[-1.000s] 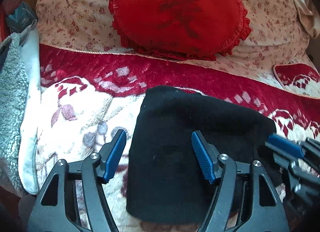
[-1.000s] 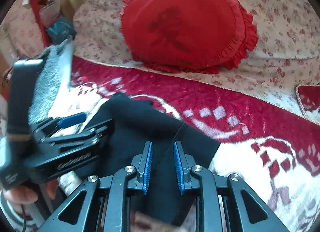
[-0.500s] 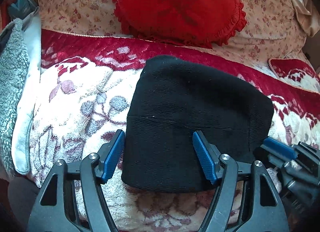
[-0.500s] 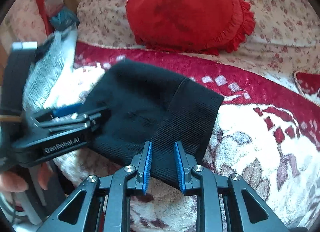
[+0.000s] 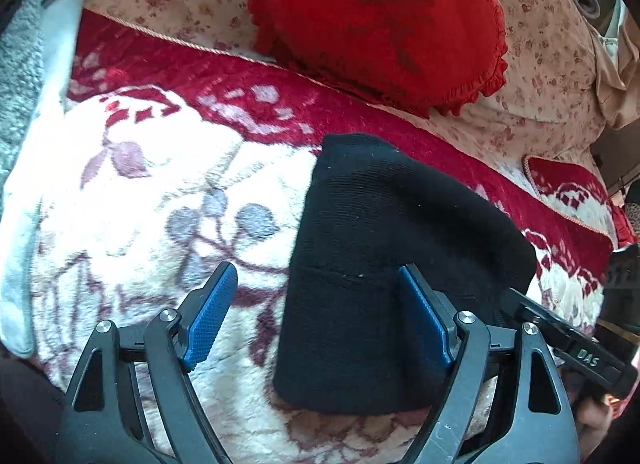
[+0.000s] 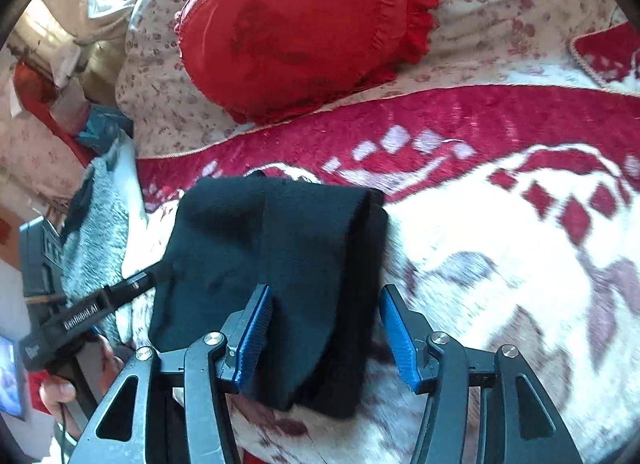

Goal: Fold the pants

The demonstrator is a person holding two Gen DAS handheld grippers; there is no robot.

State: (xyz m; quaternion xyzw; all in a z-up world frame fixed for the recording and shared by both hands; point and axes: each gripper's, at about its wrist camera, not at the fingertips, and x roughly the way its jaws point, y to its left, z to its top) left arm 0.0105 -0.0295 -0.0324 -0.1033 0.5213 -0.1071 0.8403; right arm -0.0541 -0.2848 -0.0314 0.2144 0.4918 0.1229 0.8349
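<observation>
The black pants lie folded into a compact rectangle on the red and cream floral blanket. They also show in the right wrist view. My left gripper is open, its jaws straddling the bundle's near left edge. My right gripper is open, its jaws spread around the bundle's near right corner, holding nothing. Each gripper shows at the edge of the other's view: the right one and the left one.
A red frilled heart pillow leans on a floral cushion behind the pants. A grey fleece cloth lies at the left edge. A second red patterned cushion sits at the right.
The right gripper was shut on the pants' ribbed edge and has opened, letting go. The folded bundle now rests on the blanket. The left gripper stayed open.
</observation>
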